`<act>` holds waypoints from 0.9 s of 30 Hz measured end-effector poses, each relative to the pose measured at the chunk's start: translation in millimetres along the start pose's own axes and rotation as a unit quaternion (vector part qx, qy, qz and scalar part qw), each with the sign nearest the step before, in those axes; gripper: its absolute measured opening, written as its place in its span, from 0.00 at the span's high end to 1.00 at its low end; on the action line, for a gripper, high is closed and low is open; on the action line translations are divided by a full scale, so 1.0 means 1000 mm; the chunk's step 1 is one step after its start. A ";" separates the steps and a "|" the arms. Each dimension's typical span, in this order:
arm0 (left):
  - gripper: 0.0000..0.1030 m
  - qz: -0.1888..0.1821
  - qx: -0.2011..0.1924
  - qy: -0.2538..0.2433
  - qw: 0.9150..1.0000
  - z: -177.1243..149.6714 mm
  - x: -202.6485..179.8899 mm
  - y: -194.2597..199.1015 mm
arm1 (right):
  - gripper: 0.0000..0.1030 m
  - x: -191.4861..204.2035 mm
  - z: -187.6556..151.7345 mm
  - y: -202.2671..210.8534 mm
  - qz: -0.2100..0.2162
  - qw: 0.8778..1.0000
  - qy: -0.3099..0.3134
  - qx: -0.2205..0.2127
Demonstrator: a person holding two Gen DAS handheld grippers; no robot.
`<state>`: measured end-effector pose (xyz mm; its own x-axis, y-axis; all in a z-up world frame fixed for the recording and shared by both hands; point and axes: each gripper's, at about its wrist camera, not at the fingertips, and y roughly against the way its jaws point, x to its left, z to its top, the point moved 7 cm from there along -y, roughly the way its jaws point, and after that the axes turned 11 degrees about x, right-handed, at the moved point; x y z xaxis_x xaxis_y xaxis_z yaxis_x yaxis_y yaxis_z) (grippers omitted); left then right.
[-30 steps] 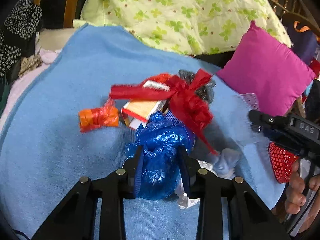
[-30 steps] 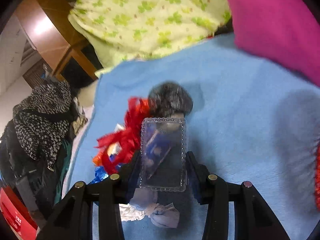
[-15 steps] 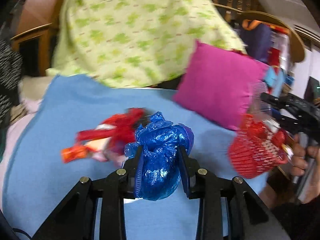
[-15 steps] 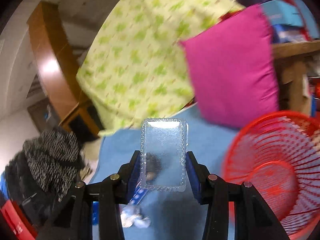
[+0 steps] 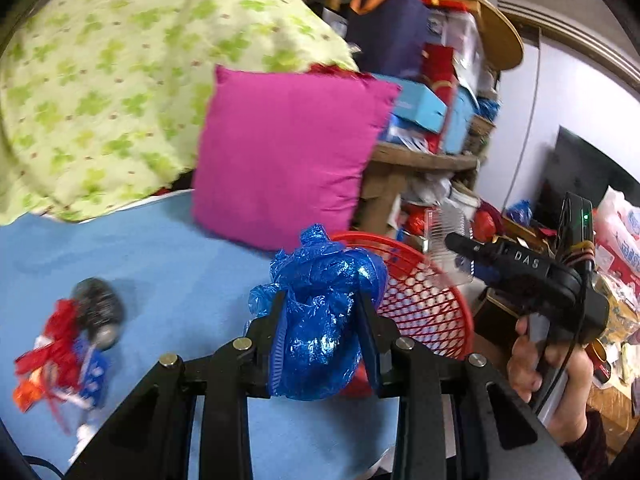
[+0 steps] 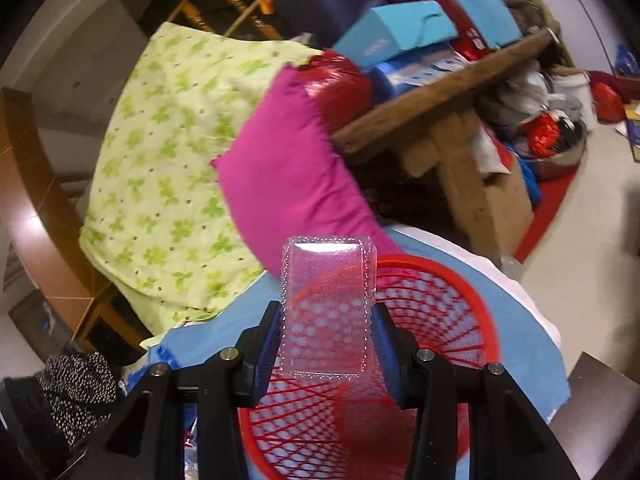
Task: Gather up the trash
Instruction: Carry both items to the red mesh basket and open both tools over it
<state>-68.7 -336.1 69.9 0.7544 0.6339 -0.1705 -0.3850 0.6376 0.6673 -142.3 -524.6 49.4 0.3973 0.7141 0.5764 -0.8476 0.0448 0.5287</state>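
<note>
Left gripper (image 5: 322, 334) clamped on a crumpled blue plastic bag (image 5: 320, 320) and right gripper (image 6: 326, 344) clamped on a clear plastic tray (image 6: 326, 312), both held above a red mesh basket (image 6: 440, 320) at the blue blanket's (image 5: 160, 272) edge, leftover wrappers (image 5: 60, 360) lying farther in.

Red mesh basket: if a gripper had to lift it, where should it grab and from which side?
Judging by its shape, take the red mesh basket by its solid top rim, coming from above with one finger inside and one outside. The wall is open lattice flaring outward, too wide to span. Both grippers are occupied: left gripper holds the blue plastic bag, right gripper the clear plastic tray.
</note>
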 end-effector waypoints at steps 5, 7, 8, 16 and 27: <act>0.66 -0.013 0.034 -0.015 0.999 0.013 -0.030 -0.048 | 0.52 -0.028 0.005 -0.003 -0.008 1.000 -0.024 0.010; 0.66 -0.011 0.048 -0.019 0.999 0.013 -0.038 -0.064 | 0.52 -0.037 0.005 -0.003 -0.008 0.999 -0.034 0.011; 0.65 -0.009 0.053 -0.019 0.998 0.013 -0.040 -0.071 | 0.52 -0.041 0.006 -0.004 -0.003 0.999 -0.042 0.013; 0.41 -0.008 0.045 -0.008 0.999 0.010 -0.033 -0.072 | 0.34 -0.050 0.004 -0.005 0.014 0.998 -0.058 0.018; 0.38 0.087 -0.004 0.031 0.996 -0.018 0.063 -0.012 | 0.34 0.012 -0.004 0.002 -0.008 0.998 0.041 -0.037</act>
<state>-26.4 -295.7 37.8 0.6413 0.7611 -0.0973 -0.5119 0.5188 0.6847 -140.5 -513.4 55.1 0.3827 0.7678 0.5138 -0.8664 0.1052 0.4881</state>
